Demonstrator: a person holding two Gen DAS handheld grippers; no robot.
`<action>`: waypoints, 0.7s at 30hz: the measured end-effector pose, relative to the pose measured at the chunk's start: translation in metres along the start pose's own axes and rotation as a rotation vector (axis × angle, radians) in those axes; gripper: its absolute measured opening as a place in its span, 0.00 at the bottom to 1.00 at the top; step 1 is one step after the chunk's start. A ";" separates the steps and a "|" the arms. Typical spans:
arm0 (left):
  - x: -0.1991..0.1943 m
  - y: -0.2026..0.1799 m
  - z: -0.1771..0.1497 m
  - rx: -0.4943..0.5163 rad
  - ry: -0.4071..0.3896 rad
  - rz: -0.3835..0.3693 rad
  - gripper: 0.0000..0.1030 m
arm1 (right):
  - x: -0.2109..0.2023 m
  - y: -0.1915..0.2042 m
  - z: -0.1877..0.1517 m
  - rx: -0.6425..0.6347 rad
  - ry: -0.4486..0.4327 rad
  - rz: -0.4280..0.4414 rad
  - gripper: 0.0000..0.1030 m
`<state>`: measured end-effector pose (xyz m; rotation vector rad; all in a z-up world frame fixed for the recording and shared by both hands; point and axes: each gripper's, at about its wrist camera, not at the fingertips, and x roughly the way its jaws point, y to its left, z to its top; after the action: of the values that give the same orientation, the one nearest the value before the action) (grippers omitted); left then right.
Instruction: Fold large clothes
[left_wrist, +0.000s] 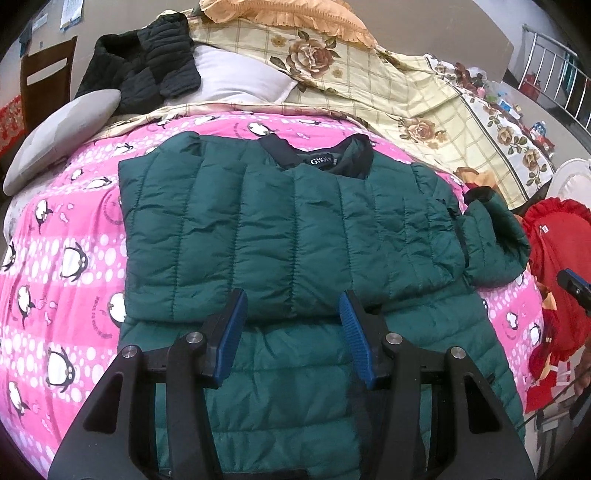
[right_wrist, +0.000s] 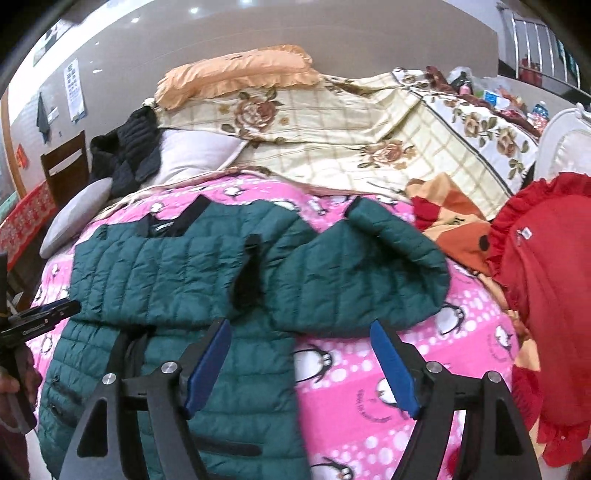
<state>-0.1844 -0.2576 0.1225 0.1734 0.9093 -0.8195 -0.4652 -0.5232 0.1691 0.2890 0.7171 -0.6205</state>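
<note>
Both tongs are wide apart and hold nothing. The left tongs (left_wrist: 291, 306) hang over the near part of the green puffy jacket (left_wrist: 280, 229), which lies flat in the middle of the bed on the pink penguin blanket (left_wrist: 66, 236). The right tongs (right_wrist: 301, 341) hang by the loose sleeve (right_wrist: 354, 273). That sleeve looks not folded in yet. I think the next move is to grab it and lay it over the jacket. Farther off is a flowered quilt (left_wrist: 424, 99).

Right tool (right_wrist: 301, 334) gapes empty above green jacket (right_wrist: 166, 273) on pink blanket (right_wrist: 369, 387).
</note>
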 end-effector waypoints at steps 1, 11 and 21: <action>0.000 -0.001 0.001 0.001 0.001 -0.001 0.50 | 0.002 -0.004 0.001 0.002 -0.003 -0.004 0.73; 0.012 -0.004 0.008 -0.006 0.026 -0.017 0.50 | 0.046 -0.059 0.022 0.035 -0.006 -0.069 0.77; 0.027 -0.003 0.008 -0.009 0.058 -0.016 0.50 | 0.103 -0.072 0.048 -0.033 0.011 -0.131 0.77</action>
<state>-0.1720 -0.2779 0.1078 0.1827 0.9699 -0.8285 -0.4238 -0.6452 0.1300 0.2158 0.7607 -0.7311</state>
